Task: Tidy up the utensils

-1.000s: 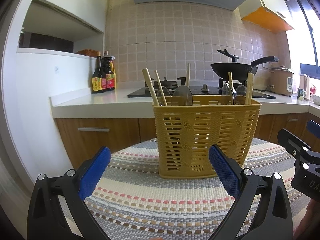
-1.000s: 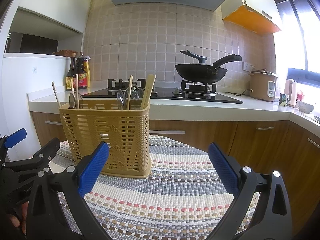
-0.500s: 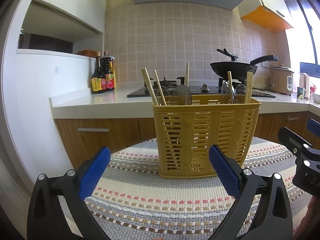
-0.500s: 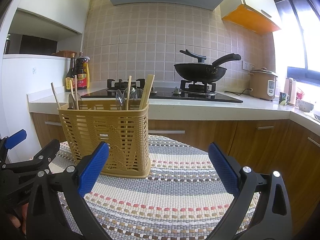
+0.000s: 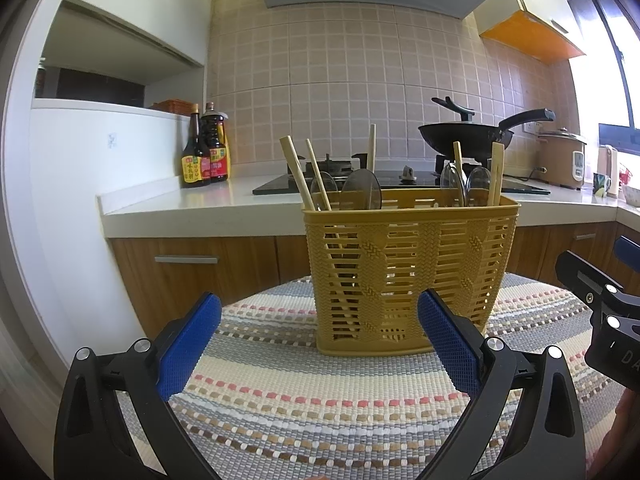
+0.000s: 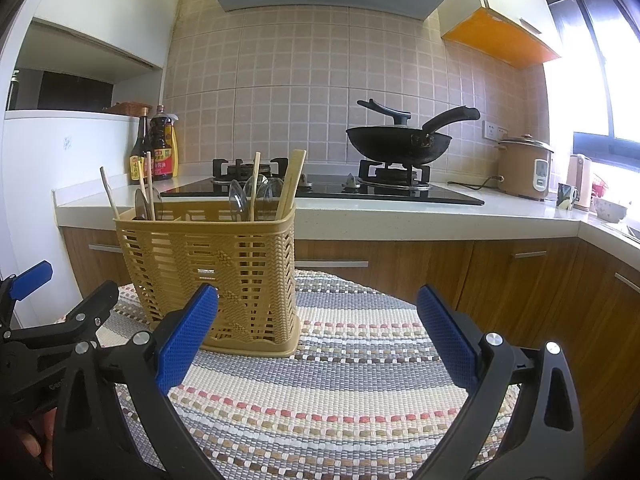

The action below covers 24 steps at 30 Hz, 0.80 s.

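Note:
A yellow slatted utensil basket (image 5: 408,272) stands upright on a striped woven mat (image 5: 320,392); it also shows in the right wrist view (image 6: 216,272). Wooden chopsticks (image 5: 296,172) and spoons (image 5: 360,192) stand in its compartments. My left gripper (image 5: 318,344) is open and empty, just in front of the basket. My right gripper (image 6: 316,340) is open and empty, to the right of the basket. Each gripper shows at the edge of the other's view.
Behind the mat runs a white counter (image 5: 200,200) with wooden cabinets below. On it are sauce bottles (image 5: 204,156), a gas hob with a black wok (image 6: 400,144), a rice cooker (image 6: 524,168) and cups (image 6: 576,188) at far right.
Both views have shifted very slightly; the basket sits a touch higher in the right wrist view. Both grippers stay open and empty.

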Tool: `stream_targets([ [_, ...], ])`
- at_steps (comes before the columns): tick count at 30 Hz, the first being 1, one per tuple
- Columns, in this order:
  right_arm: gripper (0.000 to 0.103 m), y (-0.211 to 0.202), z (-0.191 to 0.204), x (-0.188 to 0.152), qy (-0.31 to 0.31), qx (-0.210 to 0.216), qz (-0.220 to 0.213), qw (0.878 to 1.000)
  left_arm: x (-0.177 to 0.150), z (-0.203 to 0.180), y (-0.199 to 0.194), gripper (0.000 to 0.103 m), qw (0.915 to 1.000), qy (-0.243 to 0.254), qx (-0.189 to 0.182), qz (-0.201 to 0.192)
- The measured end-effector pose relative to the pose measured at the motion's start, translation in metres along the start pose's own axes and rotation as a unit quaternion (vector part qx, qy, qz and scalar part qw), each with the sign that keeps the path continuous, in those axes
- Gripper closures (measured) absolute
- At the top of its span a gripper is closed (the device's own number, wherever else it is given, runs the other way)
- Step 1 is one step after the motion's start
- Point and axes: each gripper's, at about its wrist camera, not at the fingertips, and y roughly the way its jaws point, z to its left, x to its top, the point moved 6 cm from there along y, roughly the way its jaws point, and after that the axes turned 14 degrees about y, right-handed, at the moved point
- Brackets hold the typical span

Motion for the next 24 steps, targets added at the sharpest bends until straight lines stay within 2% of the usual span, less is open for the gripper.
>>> stream_targets([
  [24,0.008,0.0026,-0.0004,-0.0009,0.000,-0.001,0.004,1.000,0.0016,-0.0036,-0.0027,0.008,0.9999,0.011,0.001,-0.003],
])
